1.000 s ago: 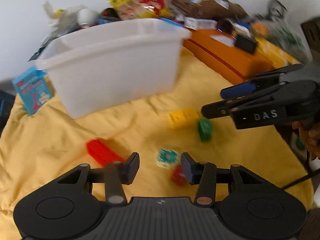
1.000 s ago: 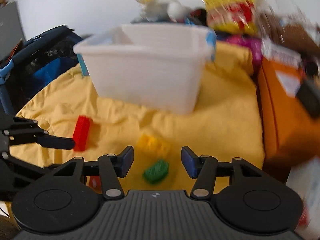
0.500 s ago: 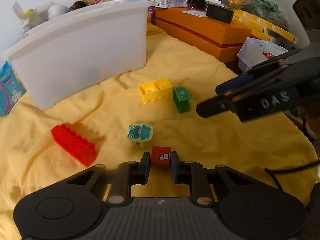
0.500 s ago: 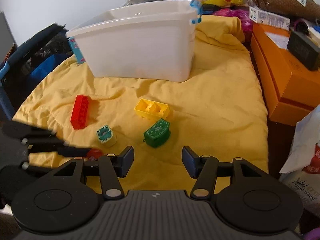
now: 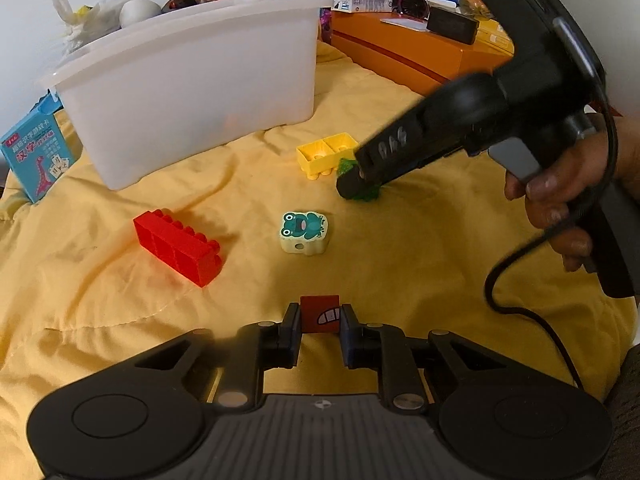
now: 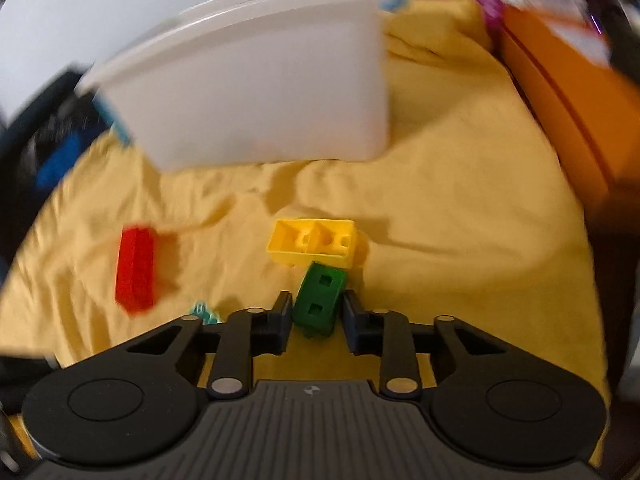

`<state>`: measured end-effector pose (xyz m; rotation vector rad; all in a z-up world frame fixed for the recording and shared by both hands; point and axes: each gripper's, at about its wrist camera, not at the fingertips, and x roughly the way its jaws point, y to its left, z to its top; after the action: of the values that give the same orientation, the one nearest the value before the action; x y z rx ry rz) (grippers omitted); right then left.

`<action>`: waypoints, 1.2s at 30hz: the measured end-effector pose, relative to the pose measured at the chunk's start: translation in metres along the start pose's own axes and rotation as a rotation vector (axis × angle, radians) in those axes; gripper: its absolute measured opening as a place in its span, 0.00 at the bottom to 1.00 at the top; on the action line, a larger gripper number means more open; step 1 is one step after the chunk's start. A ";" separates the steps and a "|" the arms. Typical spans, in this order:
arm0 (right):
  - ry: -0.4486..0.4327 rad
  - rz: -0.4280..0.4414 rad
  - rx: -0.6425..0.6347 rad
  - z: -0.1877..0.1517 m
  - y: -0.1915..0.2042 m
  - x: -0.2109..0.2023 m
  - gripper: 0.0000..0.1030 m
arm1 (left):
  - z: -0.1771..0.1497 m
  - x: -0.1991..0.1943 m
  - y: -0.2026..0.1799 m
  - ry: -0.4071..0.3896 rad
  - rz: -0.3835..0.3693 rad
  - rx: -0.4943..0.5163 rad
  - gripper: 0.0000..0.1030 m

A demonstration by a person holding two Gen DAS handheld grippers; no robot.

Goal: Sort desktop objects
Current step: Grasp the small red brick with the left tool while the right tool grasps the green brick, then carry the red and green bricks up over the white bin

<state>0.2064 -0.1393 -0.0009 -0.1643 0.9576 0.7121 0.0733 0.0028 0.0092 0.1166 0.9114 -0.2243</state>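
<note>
Red cube [image 5: 320,314] is clamped by left gripper [image 5: 320,334], well in front of white bin [image 5: 192,80]. Green brick [image 6: 319,300] is pinched by right gripper [image 6: 316,316], touching yellow brick [image 6: 314,242], nearer bin.

A wrinkled yellow cloth [image 5: 400,264] carries a white bin [image 5: 192,92] upper left, red brick [image 5: 176,246], yellow brick [image 5: 326,154], frog block [image 5: 304,232] centre.
</note>
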 end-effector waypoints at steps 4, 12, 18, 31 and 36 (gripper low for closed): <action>0.031 -0.004 -0.201 -0.010 0.018 -0.020 0.24 | -0.002 -0.009 0.001 0.018 0.018 0.016 0.21; 0.091 -0.048 -0.423 -0.039 0.040 -0.031 0.25 | -0.012 -0.004 -0.006 0.031 0.047 0.051 0.22; 0.050 -0.019 -0.349 -0.046 0.032 -0.029 0.26 | -0.013 0.000 -0.006 0.006 0.043 0.025 0.22; -0.093 0.024 -0.301 -0.017 0.037 -0.062 0.23 | 0.022 -0.046 0.016 -0.159 0.066 -0.078 0.21; -0.203 0.013 -0.311 0.023 0.040 -0.077 0.23 | 0.056 -0.064 0.032 -0.240 0.117 -0.059 0.21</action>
<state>0.1689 -0.1365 0.0809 -0.3519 0.6510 0.8699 0.0865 0.0324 0.0938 0.0862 0.6696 -0.0997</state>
